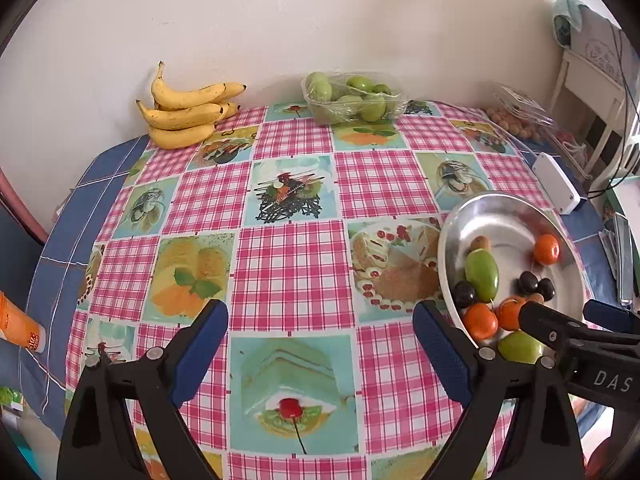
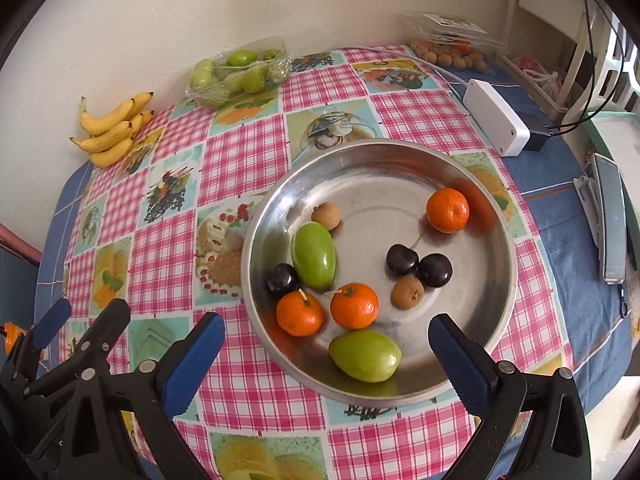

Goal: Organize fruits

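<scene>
A steel bowl (image 2: 472, 300) sits on the checked tablecloth and holds three tangerines (image 2: 447, 210), two green jujubes (image 2: 314, 255), three dark cherries (image 2: 402, 259) and two brown longans (image 2: 326, 216). My right gripper (image 2: 326, 344) is open and empty, its jaws astride the bowl's near edge above a green jujube (image 2: 365, 355). My left gripper (image 1: 320, 344) is open and empty over the cloth, left of the bowl (image 1: 496, 216). The right gripper's tips (image 1: 560, 316) reach over the bowl in the left wrist view.
A banana bunch (image 1: 184, 114) and a plastic tray of green jujubes (image 1: 352, 98) stand by the far wall. A clear box of longans (image 2: 448, 46), a white adapter box (image 2: 496, 118) and a grey case (image 2: 612, 216) lie to the right. An orange tube (image 1: 16, 326) lies at the left edge.
</scene>
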Demonstrator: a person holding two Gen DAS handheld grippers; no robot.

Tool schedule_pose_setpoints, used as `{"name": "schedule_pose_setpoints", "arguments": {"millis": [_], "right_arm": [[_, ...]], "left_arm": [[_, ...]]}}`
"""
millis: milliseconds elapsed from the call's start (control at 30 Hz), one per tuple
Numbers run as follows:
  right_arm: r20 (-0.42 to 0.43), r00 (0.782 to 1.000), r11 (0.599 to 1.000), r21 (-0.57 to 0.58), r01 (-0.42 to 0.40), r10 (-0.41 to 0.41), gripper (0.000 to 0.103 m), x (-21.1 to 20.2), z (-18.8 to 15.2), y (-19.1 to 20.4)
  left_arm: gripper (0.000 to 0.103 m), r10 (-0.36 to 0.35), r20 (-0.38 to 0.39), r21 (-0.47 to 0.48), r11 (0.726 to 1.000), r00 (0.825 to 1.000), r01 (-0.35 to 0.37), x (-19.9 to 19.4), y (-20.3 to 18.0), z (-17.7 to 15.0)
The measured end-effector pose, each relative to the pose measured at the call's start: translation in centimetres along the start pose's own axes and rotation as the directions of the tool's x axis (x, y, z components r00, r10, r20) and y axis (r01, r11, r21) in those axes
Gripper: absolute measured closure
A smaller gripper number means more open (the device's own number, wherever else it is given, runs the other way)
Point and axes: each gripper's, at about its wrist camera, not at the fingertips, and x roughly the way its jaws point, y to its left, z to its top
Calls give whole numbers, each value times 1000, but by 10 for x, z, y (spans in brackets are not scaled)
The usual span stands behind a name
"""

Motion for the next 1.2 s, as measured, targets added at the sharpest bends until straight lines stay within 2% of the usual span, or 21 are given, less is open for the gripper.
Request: {"name": "schedule_pose_setpoints", "arguments": {"millis": [200,500,1200], "right_arm": [[10,1000,1000,-9,18,-18,0,-7,-16,0],[6,1000,999,-18,27,-27,0,-12,-33,0],[4,999,999,-20,42,-42,0,-13,-47,-5]], "left_arm": [[9,42,-8,7,999,999,-42,-9,-1,-12],[9,119,-16,-34,992,993,-120,-20,12,-27],[9,124,-60,-71,989,990,-128,-24,23,-43]]}}
